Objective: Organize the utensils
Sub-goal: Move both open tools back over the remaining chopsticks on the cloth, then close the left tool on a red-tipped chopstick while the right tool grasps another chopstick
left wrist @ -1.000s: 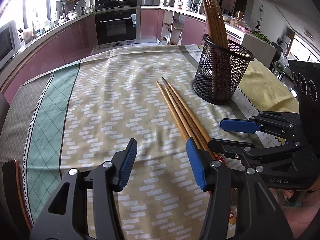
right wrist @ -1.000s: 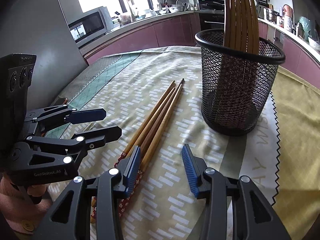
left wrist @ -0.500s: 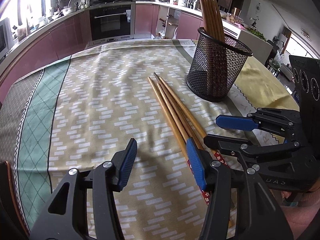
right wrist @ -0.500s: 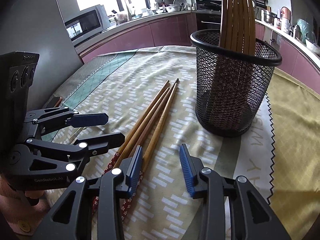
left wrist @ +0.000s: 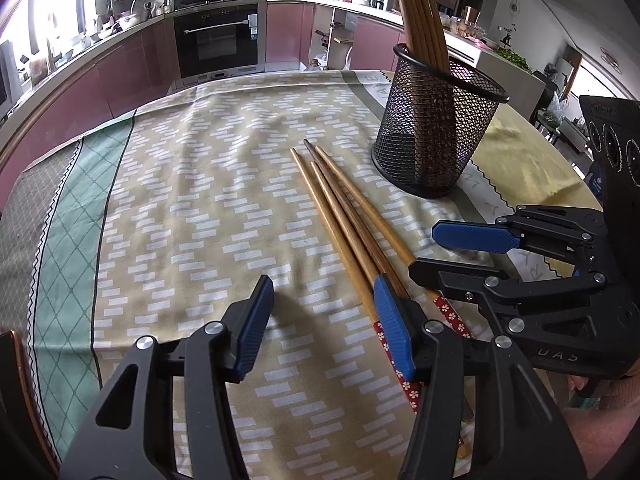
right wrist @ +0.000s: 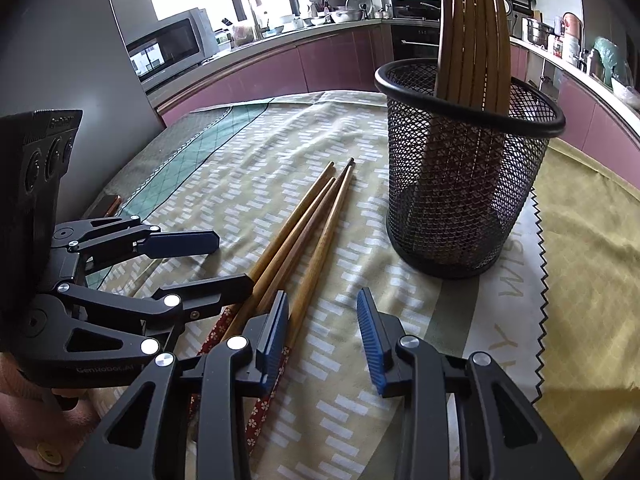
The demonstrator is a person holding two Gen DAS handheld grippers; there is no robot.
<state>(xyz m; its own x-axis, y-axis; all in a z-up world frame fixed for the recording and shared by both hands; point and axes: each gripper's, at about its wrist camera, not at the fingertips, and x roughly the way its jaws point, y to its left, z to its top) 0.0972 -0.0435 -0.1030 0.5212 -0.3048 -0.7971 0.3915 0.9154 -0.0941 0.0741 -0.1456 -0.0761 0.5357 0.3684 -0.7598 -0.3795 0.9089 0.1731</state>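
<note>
Left gripper (left wrist: 322,316): nearest the camera in the left wrist view, its blue-padded fingers stood wide apart and held nothing; the right pad (left wrist: 392,326) sat over the near, patterned ends of the chopsticks, though contact could not be told.
Right gripper (right wrist: 322,336): fingers likewise spread apart and empty, hovering low over the tablecloth (right wrist: 248,160); its left pad (right wrist: 274,338) lay just beside the rightmost chopstick.
Two tools: they sat side by side at the near edge of the table, the right one also seen at the right of the left wrist view (left wrist: 452,256).
Loose chopsticks (left wrist: 340,216): a bundle of wooden sticks lay flat on the cloth, red flowered ends near, bare tips pointing far toward the kitchen, touching one another along their length.
Mesh cup (right wrist: 466,184): a black wire holder stood upright farther back, just right of the chopstick tips and apart from them.
Stored chopsticks (right wrist: 472,32): several stood inside the cup, rising well above its rim.
Background: pink cabinets and an oven (left wrist: 220,40) lined the far wall.
</note>
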